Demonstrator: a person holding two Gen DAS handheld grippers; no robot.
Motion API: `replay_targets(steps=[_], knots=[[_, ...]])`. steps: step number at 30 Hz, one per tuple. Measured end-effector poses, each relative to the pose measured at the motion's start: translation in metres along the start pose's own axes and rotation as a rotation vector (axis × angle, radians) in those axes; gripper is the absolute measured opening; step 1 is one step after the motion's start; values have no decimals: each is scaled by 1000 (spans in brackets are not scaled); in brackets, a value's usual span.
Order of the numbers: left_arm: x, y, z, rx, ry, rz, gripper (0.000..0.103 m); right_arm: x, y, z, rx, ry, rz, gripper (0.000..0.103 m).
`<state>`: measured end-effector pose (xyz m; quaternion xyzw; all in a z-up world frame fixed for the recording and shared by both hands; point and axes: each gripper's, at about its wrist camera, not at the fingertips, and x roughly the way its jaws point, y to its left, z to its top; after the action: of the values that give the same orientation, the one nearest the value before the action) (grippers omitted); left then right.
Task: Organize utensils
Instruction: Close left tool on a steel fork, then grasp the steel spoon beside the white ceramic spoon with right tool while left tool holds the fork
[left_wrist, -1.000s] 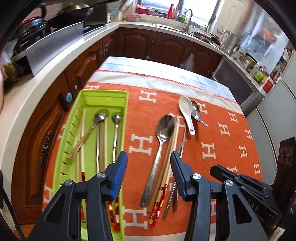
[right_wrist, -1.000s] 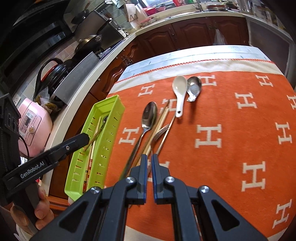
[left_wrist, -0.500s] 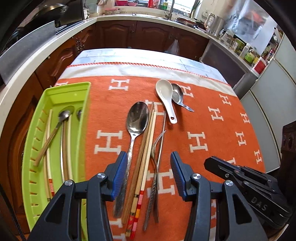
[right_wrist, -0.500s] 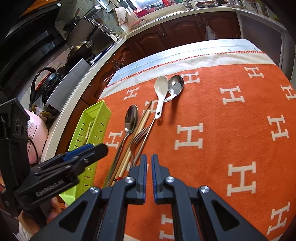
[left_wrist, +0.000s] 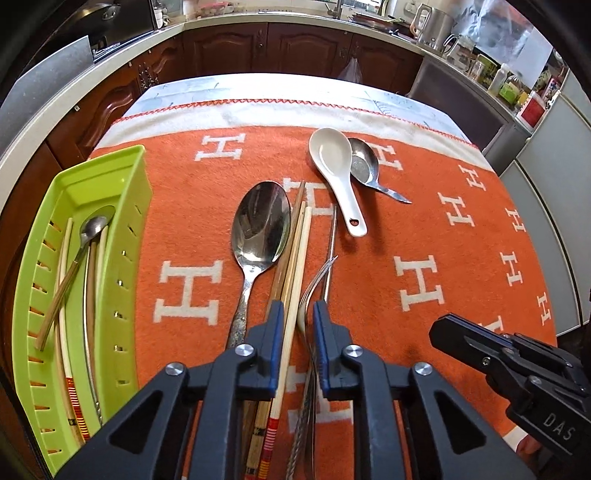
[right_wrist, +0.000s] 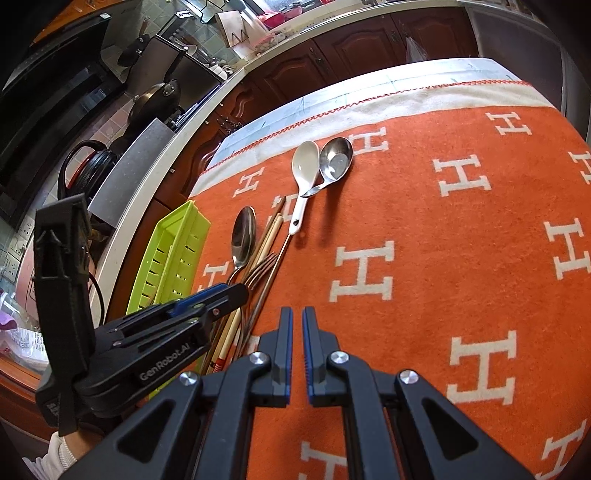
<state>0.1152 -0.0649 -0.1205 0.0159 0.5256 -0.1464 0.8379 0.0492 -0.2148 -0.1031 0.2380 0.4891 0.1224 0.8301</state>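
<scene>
Left gripper (left_wrist: 298, 317): jaws have just been closing; a pale chopstick (left_wrist: 295, 280) and the fork (left_wrist: 314, 284) lie between them, pad contact unclear.
Right gripper (right_wrist: 297, 325): closed, empty, over the orange cloth (right_wrist: 424, 206).
Green tray (left_wrist: 129, 206): at the cloth's left edge, holding a small spoon (left_wrist: 92, 227) and chopsticks.
Large spoon (left_wrist: 260, 229): on the cloth, just left of the loose chopsticks.
White spoon (left_wrist: 336, 170): on the cloth, beyond the fork, overlapping a metal spoon (left_wrist: 364, 164).

A fuzzy, matt orange woven cloth with white H letters (left_wrist: 424, 229) covers the desk. On it lie a large mirror-polished steel spoon (left_wrist: 260, 236), a glossy white ceramic soup spoon (left_wrist: 334, 166) and pale, smooth wooden chopsticks (left_wrist: 299, 254). The slotted lime-green tray (left_wrist: 125, 236) is shiny moulded plastic.
</scene>
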Motion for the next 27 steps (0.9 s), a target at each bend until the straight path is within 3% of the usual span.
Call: replay_targets(steps=[5, 7, 12, 27], knots=[[6, -4, 1, 13, -8, 21, 13, 3, -3, 1, 8, 4, 3, 5], [7, -5, 2, 11, -16, 24, 6, 4, -5, 1, 13, 6, 3, 5], [7, -4, 1, 2, -37, 25, 2, 5, -7, 3, 15, 6, 3, 5], [-43, 16, 4, -55, -98, -100, 0, 1, -5, 17, 17, -18, -7, 5]])
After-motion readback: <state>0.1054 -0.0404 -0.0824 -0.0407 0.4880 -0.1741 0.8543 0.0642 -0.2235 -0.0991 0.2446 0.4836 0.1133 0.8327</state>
